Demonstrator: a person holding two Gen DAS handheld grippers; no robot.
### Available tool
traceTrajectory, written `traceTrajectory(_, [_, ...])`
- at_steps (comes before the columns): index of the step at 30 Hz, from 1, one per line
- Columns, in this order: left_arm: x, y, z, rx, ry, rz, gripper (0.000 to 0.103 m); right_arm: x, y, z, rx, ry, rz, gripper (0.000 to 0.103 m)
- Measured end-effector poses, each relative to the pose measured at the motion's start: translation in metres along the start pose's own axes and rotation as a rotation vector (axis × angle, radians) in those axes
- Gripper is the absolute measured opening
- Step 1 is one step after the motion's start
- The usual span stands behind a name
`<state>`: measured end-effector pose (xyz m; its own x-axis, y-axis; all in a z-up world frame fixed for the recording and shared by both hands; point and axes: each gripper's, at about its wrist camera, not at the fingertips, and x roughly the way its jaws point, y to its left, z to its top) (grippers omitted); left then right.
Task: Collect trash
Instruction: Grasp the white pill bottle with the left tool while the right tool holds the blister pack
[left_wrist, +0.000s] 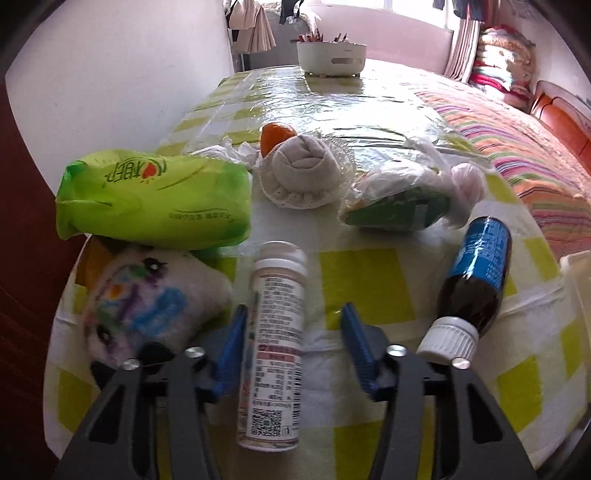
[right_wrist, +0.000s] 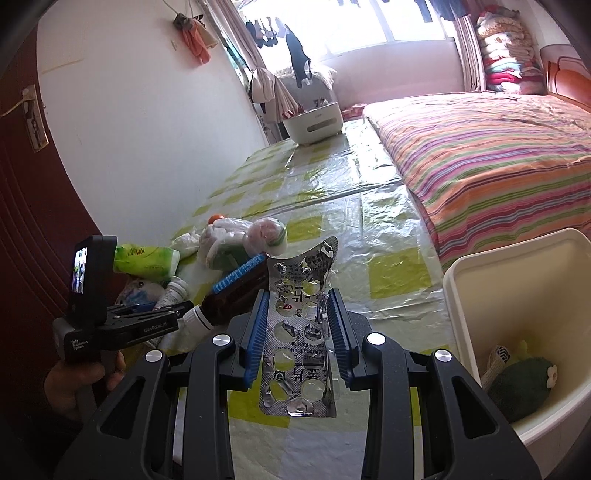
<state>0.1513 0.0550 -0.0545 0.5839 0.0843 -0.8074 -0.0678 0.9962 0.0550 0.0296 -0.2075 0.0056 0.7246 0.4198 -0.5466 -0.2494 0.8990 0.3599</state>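
My left gripper (left_wrist: 293, 321) is open, its blue fingers on either side of a white-capped clear bottle (left_wrist: 275, 343) lying on the checked table; the left finger is near the bottle, the right finger apart. A brown bottle with a blue label (left_wrist: 474, 280) lies to its right. My right gripper (right_wrist: 298, 308) is shut on an empty silver pill blister pack (right_wrist: 301, 332), held above the table. A cream bin (right_wrist: 517, 332) stands to its right, with a green soft thing inside.
On the table lie a green tissue pack (left_wrist: 155, 195), a painted white plush (left_wrist: 147, 299), a rolled sock (left_wrist: 303, 170), an orange (left_wrist: 275, 134), bagged green packaging (left_wrist: 402, 203) and a white tub (left_wrist: 332, 55). A striped bed (right_wrist: 480, 155) is to the right, a wall to the left.
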Motion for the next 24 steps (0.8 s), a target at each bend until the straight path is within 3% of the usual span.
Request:
traceTrajectory(2, [-0.001, -0.004, 0.0, 0.009, -0.005, -0.004, 0.028, -0.003, -0.002, 0.0, 0.006, -0.01, 0.001, 0.031])
traceTrajectory(8, [-0.005, -0.01, -0.001, 0.02, -0.03, -0.021, 0.028, -0.01, -0.009, 0.002, 0.023, -0.038, -0.007, 0.031])
traceTrajectory(17, [-0.041, -0.015, 0.004, -0.001, -0.175, -0.06, 0.028, -0.018, -0.014, 0.007, 0.036, -0.086, -0.021, 0.031])
traceTrajectory(24, [-0.059, -0.03, 0.009, 0.008, -0.232, -0.115, 0.028, -0.03, -0.025, 0.008, 0.049, -0.133, -0.057, 0.031])
